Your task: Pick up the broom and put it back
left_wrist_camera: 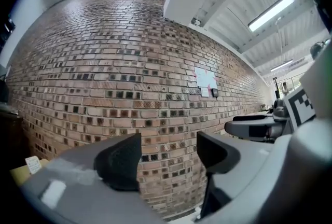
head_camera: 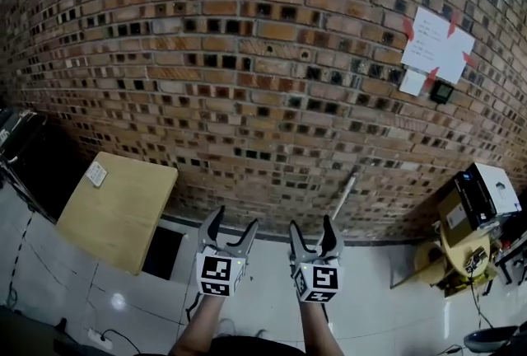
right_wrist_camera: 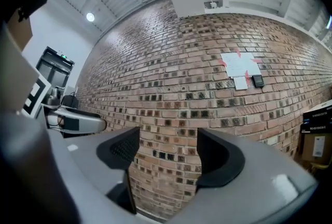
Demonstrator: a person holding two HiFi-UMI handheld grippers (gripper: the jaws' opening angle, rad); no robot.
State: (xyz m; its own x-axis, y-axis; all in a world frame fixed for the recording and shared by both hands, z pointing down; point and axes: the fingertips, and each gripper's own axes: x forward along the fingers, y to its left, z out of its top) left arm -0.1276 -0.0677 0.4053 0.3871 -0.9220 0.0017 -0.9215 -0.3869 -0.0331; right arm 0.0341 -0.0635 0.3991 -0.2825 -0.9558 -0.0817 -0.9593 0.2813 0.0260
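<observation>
The broom shows only as a thin grey handle (head_camera: 347, 192) that leans against the brick wall (head_camera: 247, 58); its lower part is hidden behind my right gripper. My right gripper (head_camera: 311, 225) is held level just in front of it, jaws open with only brick wall between them (right_wrist_camera: 168, 148). My left gripper (head_camera: 233, 222) is beside it on the left, also level and open, and it holds nothing (left_wrist_camera: 168, 153). Both point at the wall. The broom's head is not in view.
A light wooden tabletop (head_camera: 115, 210) stands at the left by the wall, with a dark gap (head_camera: 162, 251) beside it. Boxes and a white device (head_camera: 482, 198) crowd the right corner. A white paper sheet (head_camera: 436, 41) is taped to the wall. The floor is glossy tile (head_camera: 263, 305).
</observation>
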